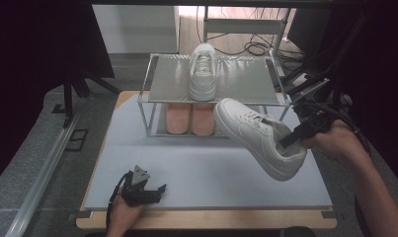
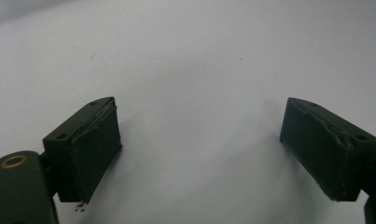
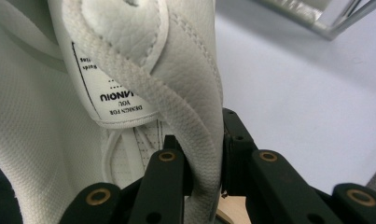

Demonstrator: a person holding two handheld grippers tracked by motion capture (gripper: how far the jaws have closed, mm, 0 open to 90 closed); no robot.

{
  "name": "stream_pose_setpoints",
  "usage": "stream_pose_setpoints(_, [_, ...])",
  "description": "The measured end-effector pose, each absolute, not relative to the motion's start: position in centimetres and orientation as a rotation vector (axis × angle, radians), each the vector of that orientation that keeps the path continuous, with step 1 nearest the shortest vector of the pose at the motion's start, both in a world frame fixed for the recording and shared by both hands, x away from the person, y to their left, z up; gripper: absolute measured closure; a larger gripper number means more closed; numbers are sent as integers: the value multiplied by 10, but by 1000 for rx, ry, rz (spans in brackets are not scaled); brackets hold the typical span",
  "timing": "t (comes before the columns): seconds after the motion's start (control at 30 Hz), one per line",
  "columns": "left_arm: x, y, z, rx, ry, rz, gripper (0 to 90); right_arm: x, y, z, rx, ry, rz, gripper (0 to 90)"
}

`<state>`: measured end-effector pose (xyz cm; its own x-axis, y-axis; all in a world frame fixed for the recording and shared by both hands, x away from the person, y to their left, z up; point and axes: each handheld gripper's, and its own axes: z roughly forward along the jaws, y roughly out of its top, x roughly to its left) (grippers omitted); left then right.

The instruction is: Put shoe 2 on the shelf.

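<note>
Under both sets of jaws: pale desk (image 1: 196,173). Beyond them, metal shoe rack (image 1: 152,94), white sneaker (image 1: 203,74) up top, pink slippers (image 1: 190,118) on the lower shelf. Second white sneaker (image 1: 258,138) hanging off the desk, tilted toe-up toward the rack, pinched at the collar edge between the right gripper (image 1: 293,138) jaws, clamped tight on it. Left gripper (image 1: 154,190) low over the desk, well apart from the shoe, jaws spread wide, nothing between.
</note>
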<state>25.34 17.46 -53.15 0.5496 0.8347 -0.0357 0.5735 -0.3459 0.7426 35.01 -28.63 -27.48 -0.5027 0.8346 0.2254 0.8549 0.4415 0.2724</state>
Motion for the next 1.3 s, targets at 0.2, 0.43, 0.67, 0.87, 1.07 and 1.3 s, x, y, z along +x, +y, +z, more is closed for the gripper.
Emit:
stream_pose_setpoints(0.2, [253, 175, -532, 2058, 1130, 460, 116, 369, -286, -264, -1646, -2564, -561, 804])
stream_pose_setpoints(0.43, [253, 175, -532, 2060, 1128, 460, 116, 394, -283, -260, -1771, -2498, -559, 804])
stream_pose_setpoints(0.67, [253, 175, -532, 2058, 1129, 456, 116, 418, -279, -256, -1921, -2419, -558, 805])
stream_pose_setpoints(0.87, [253, 175, -532, 2056, 1128, 456, 116, 438, -269, -254, -2024, -2340, -562, 804])
stream_pose_setpoints(1.07, [253, 175, -532, 2056, 1126, 455, 116, 459, -258, -254, -2094, -2272, -577, 804])
stream_pose_setpoints(1.3, [253, 175, -532, 2053, 1124, 453, 116, 478, -248, -249, -2151, -2227, -586, 803])
